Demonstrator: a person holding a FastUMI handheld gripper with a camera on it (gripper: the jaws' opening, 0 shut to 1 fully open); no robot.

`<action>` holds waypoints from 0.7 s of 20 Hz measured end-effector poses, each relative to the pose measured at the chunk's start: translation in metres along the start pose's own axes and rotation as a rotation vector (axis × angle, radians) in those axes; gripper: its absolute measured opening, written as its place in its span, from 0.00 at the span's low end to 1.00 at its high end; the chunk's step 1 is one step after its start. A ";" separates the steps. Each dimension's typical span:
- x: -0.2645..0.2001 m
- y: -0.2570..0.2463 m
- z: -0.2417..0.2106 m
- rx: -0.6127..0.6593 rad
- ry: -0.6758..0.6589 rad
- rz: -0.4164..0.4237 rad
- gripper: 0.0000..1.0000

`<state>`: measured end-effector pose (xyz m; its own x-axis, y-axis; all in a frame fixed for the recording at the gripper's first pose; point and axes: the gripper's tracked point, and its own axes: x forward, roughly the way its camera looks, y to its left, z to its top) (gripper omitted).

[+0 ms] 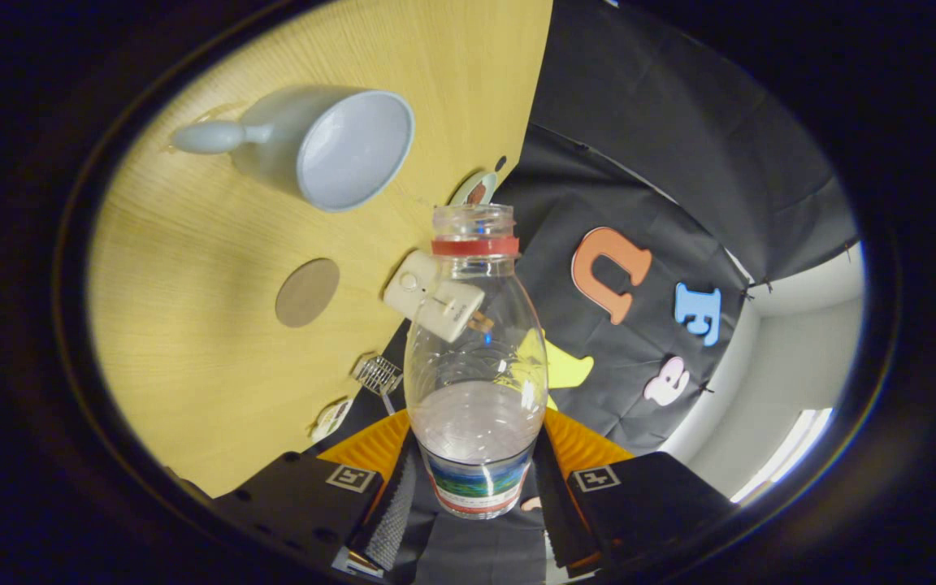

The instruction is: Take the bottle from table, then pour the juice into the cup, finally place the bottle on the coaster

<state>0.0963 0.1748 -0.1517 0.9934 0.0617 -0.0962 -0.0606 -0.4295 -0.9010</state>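
Observation:
A clear plastic bottle (474, 357) with a red neck ring, no cap and a coloured label stands between my fingers, and my gripper (474, 479) is shut on its lower body. Pale liquid fills roughly its lower third. The view is rolled, so the wooden table (192, 325) looks tilted. Beyond the bottle's open mouth a pale grey-blue cup (330, 146) with a handle sits on the table, its opening facing me. A round brown coaster (307, 292) lies on the table between the cup and my fingers, apart from the bottle.
A small cream-coloured device (427, 302) lies near the table edge just behind the bottle. A small round sticker (474, 188) and a metal clip (378, 374) also sit by that edge. The black booth cloth (663, 162) hangs beyond the table.

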 end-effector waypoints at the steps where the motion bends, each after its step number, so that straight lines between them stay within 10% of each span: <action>1: 0.000 -0.001 0.000 0.000 0.000 -0.002 0.73; 14: -0.005 0.016 -0.003 0.213 0.002 0.051 0.74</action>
<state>0.0905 0.1653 -0.1641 0.9888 0.0424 -0.1434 -0.1299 -0.2320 -0.9640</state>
